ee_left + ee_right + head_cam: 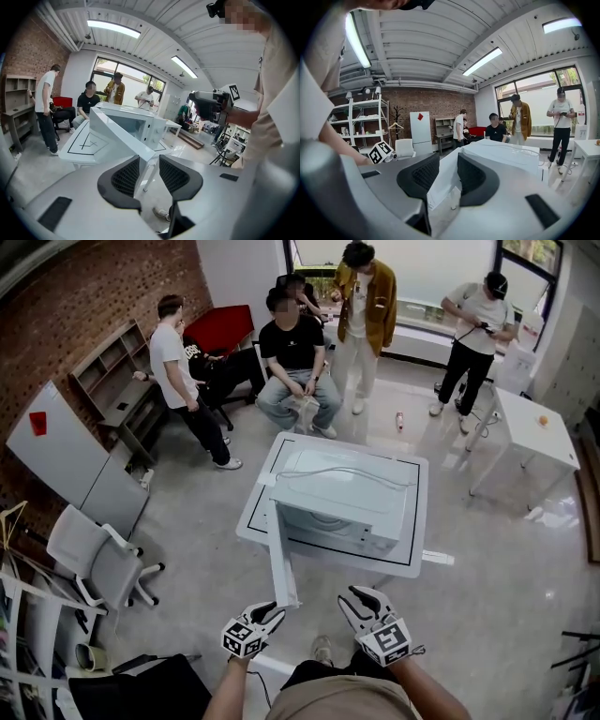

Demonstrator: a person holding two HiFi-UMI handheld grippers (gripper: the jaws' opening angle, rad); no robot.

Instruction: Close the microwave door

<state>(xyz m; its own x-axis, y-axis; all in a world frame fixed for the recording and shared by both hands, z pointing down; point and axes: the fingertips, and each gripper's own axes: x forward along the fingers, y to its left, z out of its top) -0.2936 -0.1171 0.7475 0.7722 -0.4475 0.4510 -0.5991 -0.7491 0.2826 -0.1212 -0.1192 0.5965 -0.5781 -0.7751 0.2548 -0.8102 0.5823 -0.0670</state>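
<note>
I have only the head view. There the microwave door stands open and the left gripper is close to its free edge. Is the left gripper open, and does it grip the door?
Observer: The left gripper view shows the left gripper open. The free edge of the door lines up with the gap, but the jaws do not press on it.
Operator: And the right gripper, is it holding something?
Observer: No. In its own view the right gripper is open too, with nothing gripped. The door only shows through the gap.
</note>
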